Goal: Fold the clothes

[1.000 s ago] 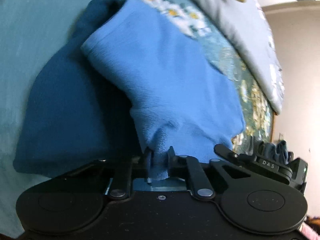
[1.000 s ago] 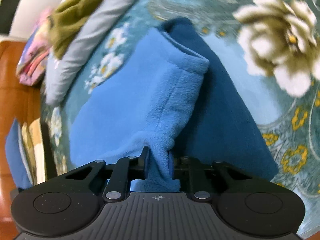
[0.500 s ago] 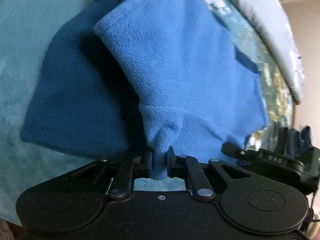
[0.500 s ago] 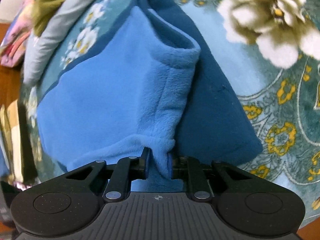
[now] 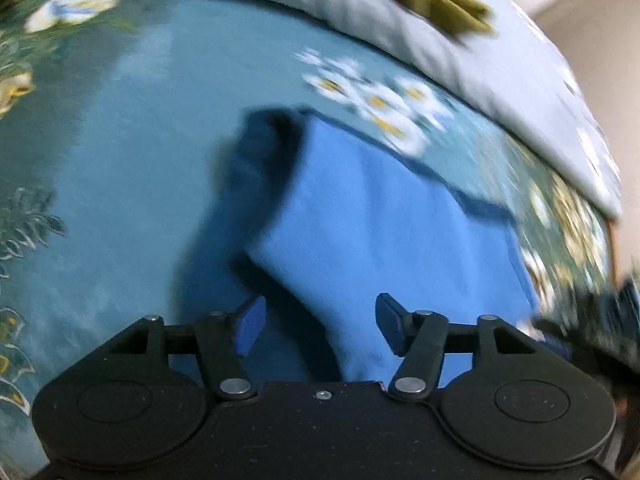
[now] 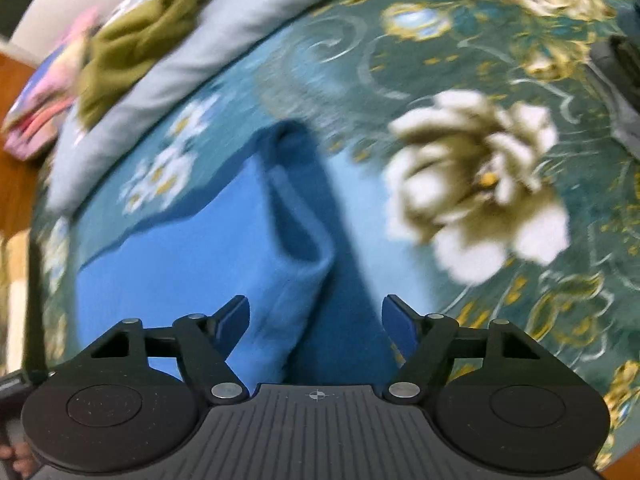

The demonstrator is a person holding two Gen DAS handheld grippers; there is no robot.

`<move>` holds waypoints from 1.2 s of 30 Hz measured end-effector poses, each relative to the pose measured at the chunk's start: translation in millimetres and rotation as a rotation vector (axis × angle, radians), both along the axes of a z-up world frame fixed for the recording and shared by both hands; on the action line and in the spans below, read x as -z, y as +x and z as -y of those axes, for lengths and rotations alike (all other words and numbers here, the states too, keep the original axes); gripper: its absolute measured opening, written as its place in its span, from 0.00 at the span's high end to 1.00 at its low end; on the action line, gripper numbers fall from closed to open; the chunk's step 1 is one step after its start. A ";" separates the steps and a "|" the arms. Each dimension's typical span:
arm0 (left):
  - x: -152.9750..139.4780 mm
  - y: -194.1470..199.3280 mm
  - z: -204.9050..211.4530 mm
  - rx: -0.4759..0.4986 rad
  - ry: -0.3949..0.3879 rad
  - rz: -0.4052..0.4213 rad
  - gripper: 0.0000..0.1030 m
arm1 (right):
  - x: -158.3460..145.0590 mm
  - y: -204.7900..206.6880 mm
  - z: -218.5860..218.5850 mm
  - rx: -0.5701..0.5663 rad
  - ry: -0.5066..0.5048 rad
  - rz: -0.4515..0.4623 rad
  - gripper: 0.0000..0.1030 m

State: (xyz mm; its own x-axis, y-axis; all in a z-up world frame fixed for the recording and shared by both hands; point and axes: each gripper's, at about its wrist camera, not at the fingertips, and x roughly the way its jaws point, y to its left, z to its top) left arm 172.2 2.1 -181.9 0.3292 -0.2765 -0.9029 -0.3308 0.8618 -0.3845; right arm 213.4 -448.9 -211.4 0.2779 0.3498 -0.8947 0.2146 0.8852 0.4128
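Blue fleece garment [image 5: 392, 232]: lies on the bed in front of you, partly folded, a light blue layer over a darker blue layer [image 5: 240, 208] that shows along its left side in the left wrist view and along its right side in the right wrist view [image 6: 340, 264]. A raised fold of the light layer [image 6: 296, 280] runs toward your right gripper.

Left gripper [image 5: 318, 324]: your jaws are opening, spread with the fleece lying below and between them; the pads do not press on it.

Right gripper [image 6: 316, 320]: your jaws are opening too, spread wide, the fold edge between them but not pinched.

Bedspread [image 6: 480, 92]: teal, patterned with gold scrolls, a large cream flower [image 6: 476, 192] just right of the garment and small white daisies [image 5: 380, 104] beyond it.

Pale grey quilt [image 5: 460, 64]: along the far edge of the bed.

Olive-green cloth [image 6: 136, 40]: bunched on top of the quilt.

Pink fabric [image 6: 40, 108]: at the far left edge in the right wrist view, blurred.
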 end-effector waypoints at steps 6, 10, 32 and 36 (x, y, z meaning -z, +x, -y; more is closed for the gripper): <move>36.8 10.2 -17.4 -0.150 -0.091 -0.038 0.54 | 15.2 16.3 7.0 0.070 0.035 -0.014 0.30; 29.8 -5.7 -19.1 -0.248 -0.113 0.010 0.79 | 19.6 22.8 5.6 0.020 0.037 -0.001 0.22; -22.0 9.2 36.6 0.003 0.103 0.109 0.63 | 60.6 52.5 -11.1 -0.110 0.151 -0.096 0.45; -11.7 37.6 64.4 0.031 0.045 0.131 0.64 | 58.0 51.8 -13.4 -0.128 0.169 -0.085 0.73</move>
State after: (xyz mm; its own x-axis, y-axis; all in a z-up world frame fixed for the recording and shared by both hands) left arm 209.8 -62.3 -170.2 0.4373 -0.2486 -0.8643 -0.2535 0.8880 -0.3837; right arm 265.3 -435.5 -269.4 0.1474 0.5243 -0.8387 0.1458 0.8272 0.5427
